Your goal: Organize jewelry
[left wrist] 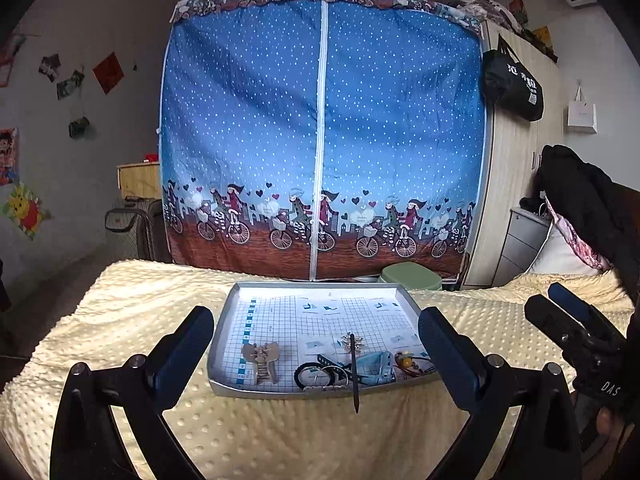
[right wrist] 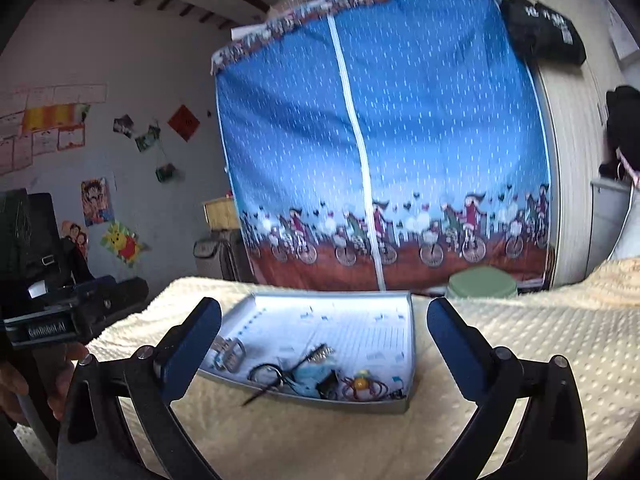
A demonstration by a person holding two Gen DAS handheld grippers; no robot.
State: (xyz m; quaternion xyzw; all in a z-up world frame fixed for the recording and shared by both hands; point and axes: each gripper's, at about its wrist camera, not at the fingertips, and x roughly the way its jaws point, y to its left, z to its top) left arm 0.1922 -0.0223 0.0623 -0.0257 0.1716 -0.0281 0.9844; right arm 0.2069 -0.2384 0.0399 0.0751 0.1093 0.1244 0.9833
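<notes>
Shallow silver-grey rectangular tray (left wrist: 224,320), lined with blue-and-white grid paper, resting on a pale yellow dotted fleece blanket (left wrist: 280,432) spread over a bed; jewelry and hair pieces gathered along the tray's near edge. Contents, left to right in the left wrist view: beige claw-type hair clip (left wrist: 261,360), alone at near left; black ring-shaped hair tie (left wrist: 316,374) with a silver ring beside it; small gold-and-silver flower brooch (left wrist: 352,342), farther in; long thin dark hair stick (left wrist: 354,372), lying across the pile with its tip past the tray's near rim; light blue bow-like piece (left wrist: 378,364); dark red cord bracelet with a yellow bead (left wrist: 406,362) at near right. Left gripper (left wrist: 316,354): black frame, blue pads, fingers spread wide, holding nothing, just short of the tray's near edge. Right gripper (right wrist: 324,354): likewise wide apart and empty, short of the tray; that view blurred. Beyond the bed: blue polka-dot fabric wardrobe with a bicycle-rider border (left wrist: 320,120); green round stool (left wrist: 410,276) at its foot.
</notes>
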